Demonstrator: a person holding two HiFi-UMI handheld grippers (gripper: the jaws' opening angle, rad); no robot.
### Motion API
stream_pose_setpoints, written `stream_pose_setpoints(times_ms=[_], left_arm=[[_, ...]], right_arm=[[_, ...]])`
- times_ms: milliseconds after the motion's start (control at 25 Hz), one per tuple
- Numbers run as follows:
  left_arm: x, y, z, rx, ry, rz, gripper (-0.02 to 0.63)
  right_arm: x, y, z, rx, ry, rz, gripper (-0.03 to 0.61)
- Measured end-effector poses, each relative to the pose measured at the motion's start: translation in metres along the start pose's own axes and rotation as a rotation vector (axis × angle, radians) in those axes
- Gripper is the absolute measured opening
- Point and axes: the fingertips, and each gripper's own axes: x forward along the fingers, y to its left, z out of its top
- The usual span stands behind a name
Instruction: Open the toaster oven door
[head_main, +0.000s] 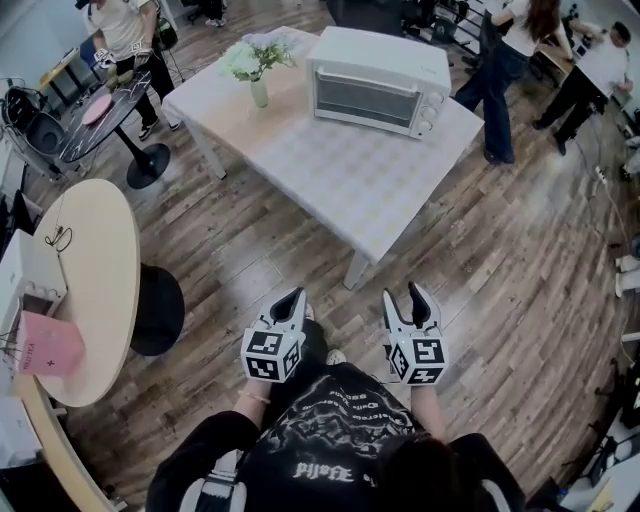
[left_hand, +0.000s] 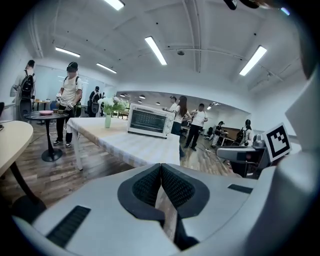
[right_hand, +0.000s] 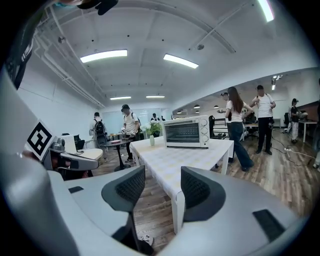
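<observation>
Short of the white table (head_main: 340, 175), over the wood floor (head_main: 480, 290), a person is holding two grippers out toward the toaster oven (head_main: 378, 82). It is sitting at the table's far end, its glass door (head_main: 352, 98) lying shut and facing down the table's length. Both tools are hanging well apart from the table's near corner, so the approach is looking like the step in hand.

The left gripper (head_main: 292, 300) is showing its jaws pressed together with nothing caught between them. The right gripper (head_main: 418, 298) is carrying its jaws spread wide and empty. A vase of flowers (head_main: 258, 85) is standing on the table's far left part, near the oven.

The handle is reading too small from here to place for certain, though it is probably running along the door's top edge. Doing this well is probably going to mean bringing the wide right gripper up along the table's right side and closing on the handle's middle, so the door is swinging evenly. From there, pulling out and down along the hinge's arc is looking safer than hauling straight back. The oven is looking light, so the closed left gripper is probably best resting on its top to stop it sliding toward the table's edge.
</observation>
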Motion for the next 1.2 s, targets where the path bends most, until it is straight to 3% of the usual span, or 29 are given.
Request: stream_pose_setpoints(times_ms=[240,520,1200], left_arm=[[0.049,0.000,0.010,0.019,0.027,-0.049,0.020],[0.120,0.005,0.052,0.093,0.022,-0.131,0.020],[0.279,0.133,0.162,0.153,0.029,-0.230,0.020]], right_arm=[[0.022,-0.022,-0.001,0.018,0.024,-0.035,0.216],[0.076,-0.055,0.020,0.038,0.025,-0.090,0.216],[0.256,-0.093,0.089,0.104,-0.002,-0.254,0.215]])
